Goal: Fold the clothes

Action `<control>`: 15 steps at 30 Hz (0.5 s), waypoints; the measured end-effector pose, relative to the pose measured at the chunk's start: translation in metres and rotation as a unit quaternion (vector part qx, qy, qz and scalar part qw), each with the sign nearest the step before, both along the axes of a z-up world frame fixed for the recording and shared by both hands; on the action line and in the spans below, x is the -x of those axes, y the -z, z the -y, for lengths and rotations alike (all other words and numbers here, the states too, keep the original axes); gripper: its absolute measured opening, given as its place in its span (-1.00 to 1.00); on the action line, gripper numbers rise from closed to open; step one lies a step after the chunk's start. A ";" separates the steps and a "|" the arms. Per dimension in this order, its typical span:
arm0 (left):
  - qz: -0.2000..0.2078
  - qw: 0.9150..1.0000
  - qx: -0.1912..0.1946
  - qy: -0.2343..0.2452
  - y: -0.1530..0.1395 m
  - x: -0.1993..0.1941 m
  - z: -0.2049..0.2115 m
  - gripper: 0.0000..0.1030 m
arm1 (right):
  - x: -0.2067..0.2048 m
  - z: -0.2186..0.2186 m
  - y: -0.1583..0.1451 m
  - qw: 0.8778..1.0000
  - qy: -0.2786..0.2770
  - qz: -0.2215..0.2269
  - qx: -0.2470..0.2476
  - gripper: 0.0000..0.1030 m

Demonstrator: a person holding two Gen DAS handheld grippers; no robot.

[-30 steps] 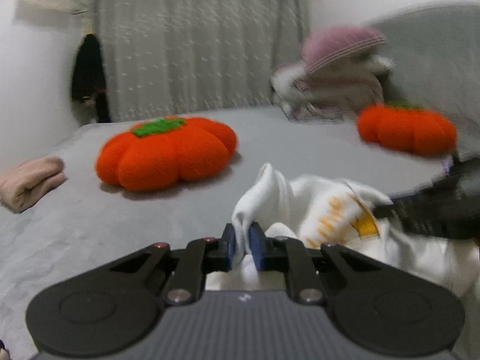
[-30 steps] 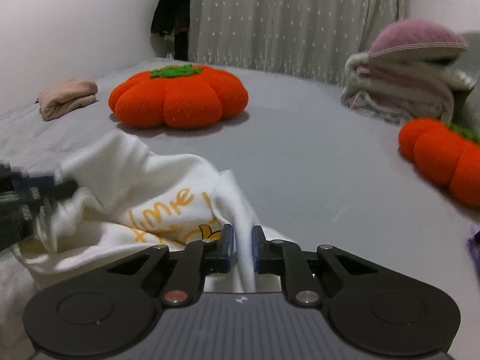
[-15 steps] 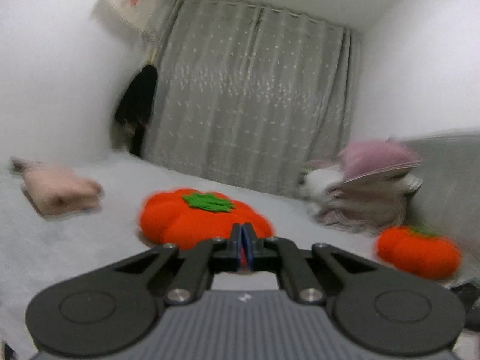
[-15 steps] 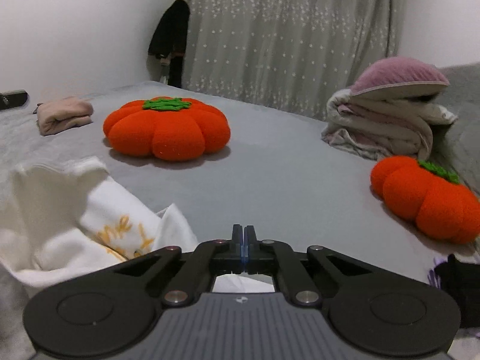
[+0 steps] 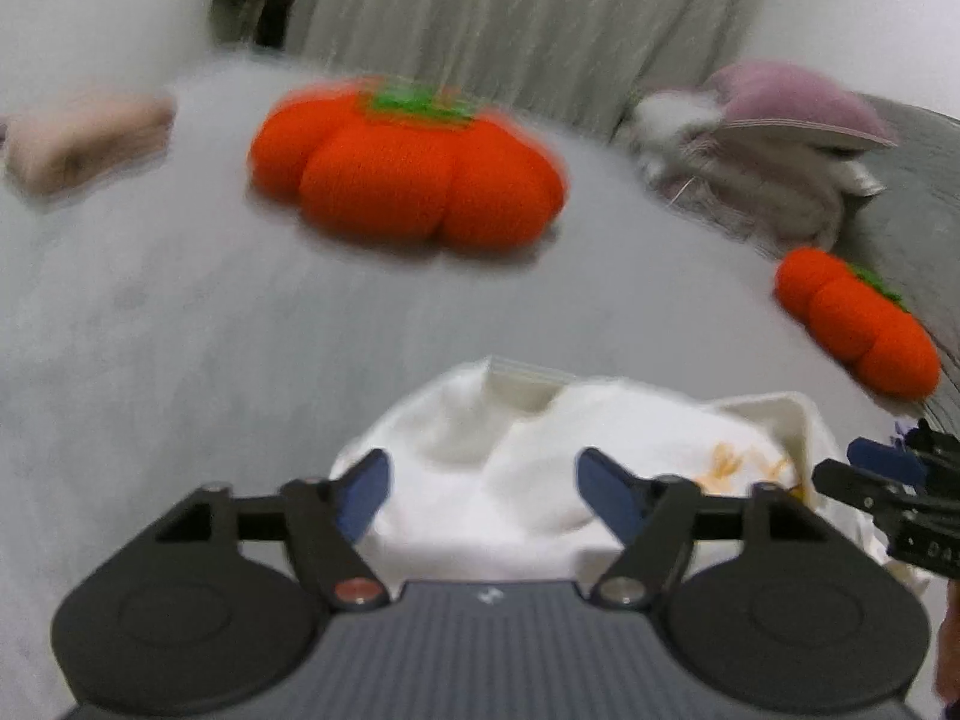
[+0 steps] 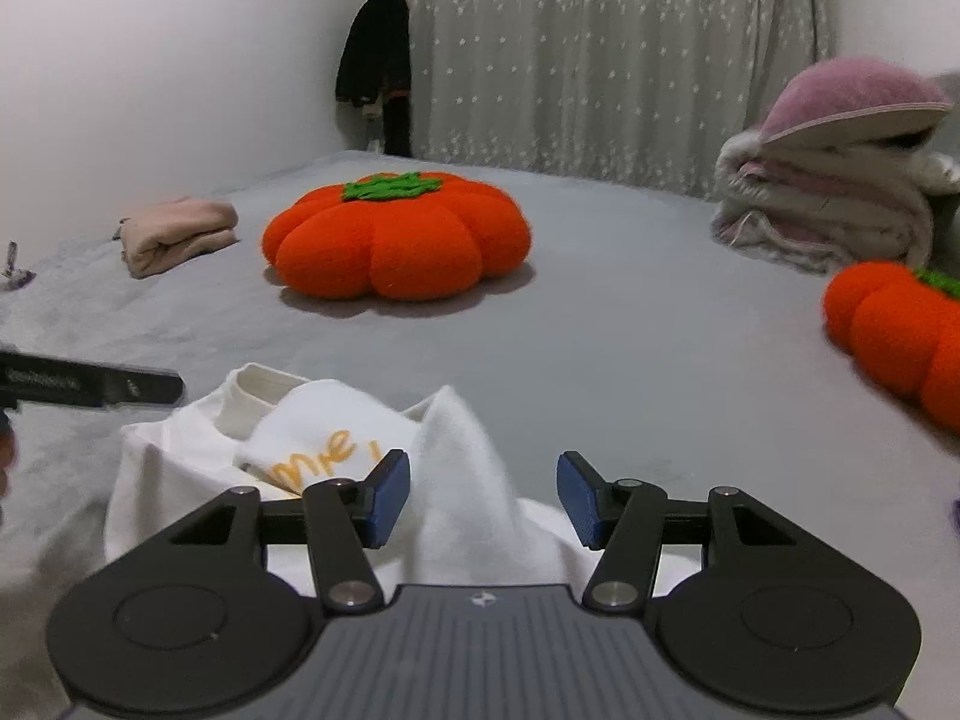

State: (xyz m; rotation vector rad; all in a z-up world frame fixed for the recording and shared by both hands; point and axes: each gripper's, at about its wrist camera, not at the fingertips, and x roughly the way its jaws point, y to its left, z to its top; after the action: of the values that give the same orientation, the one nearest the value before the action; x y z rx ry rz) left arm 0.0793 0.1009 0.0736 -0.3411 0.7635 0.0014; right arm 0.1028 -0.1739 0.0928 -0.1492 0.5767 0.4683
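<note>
**Both grippers stand open over a crumpled white shirt on a bed**

Left gripper (image 5: 483,489), seen from its own wrist camera, points down at a rumpled white garment (image 5: 540,456). Its two blue-padded jaws have just been opening and now stand wide apart. White cloth lies between and below them, but neither pad presses on it, so nothing is held. This view is smeared by motion blur.

Right gripper (image 6: 483,498) also has jaws that have just been opening, with a clear gap between the blue pads. A raised peak of the white garment (image 6: 336,438) rises between them, close to the left-hand pad without being pinched. Orange lettering shows on a fold of the cloth, and a ribbed neckline sits at its far edge, so it is probably a sweatshirt or T-shirt.

That garment lies in a loose heap on the grey bedcover (image 6: 600,330), directly in front of both tools, not yet flat and not yet folded. Judging by the open jaws on either side, each gripper seems placed to take a fresh hold so the cloth can be spread.

Farther back sit a large orange pumpkin-shaped cushion (image 6: 396,237), a second one (image 6: 894,330) at the right edge, a folded pink garment (image 6: 177,234) to the left, and a pile of blankets topped by a pink pillow (image 6: 834,180). A pale curtain (image 6: 600,60) hangs behind.
</note>
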 end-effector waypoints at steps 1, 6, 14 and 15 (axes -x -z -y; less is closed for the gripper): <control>-0.012 1.000 0.008 -0.008 0.007 -0.001 -0.005 0.50 | -0.002 -0.002 0.003 1.000 -0.003 -0.004 0.001 0.06; -0.042 0.999 0.019 -0.024 0.028 -0.009 -0.011 0.32 | -0.007 -0.008 0.014 1.000 -0.007 -0.009 0.020 -0.55; -0.055 0.998 0.024 -0.004 0.038 -0.011 -0.006 -0.83 | -0.003 -0.003 0.006 0.999 0.016 0.020 0.036 -0.82; -0.051 0.998 0.024 -0.007 0.036 -0.009 -0.006 -0.83 | -0.002 -0.002 0.003 0.998 0.022 0.030 0.041 -0.82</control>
State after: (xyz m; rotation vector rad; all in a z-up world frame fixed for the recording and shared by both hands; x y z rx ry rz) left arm 0.0881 0.1072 0.0376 -0.3948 0.8624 0.0135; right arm 0.1046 -0.1716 0.0894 -0.2280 0.5390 0.3972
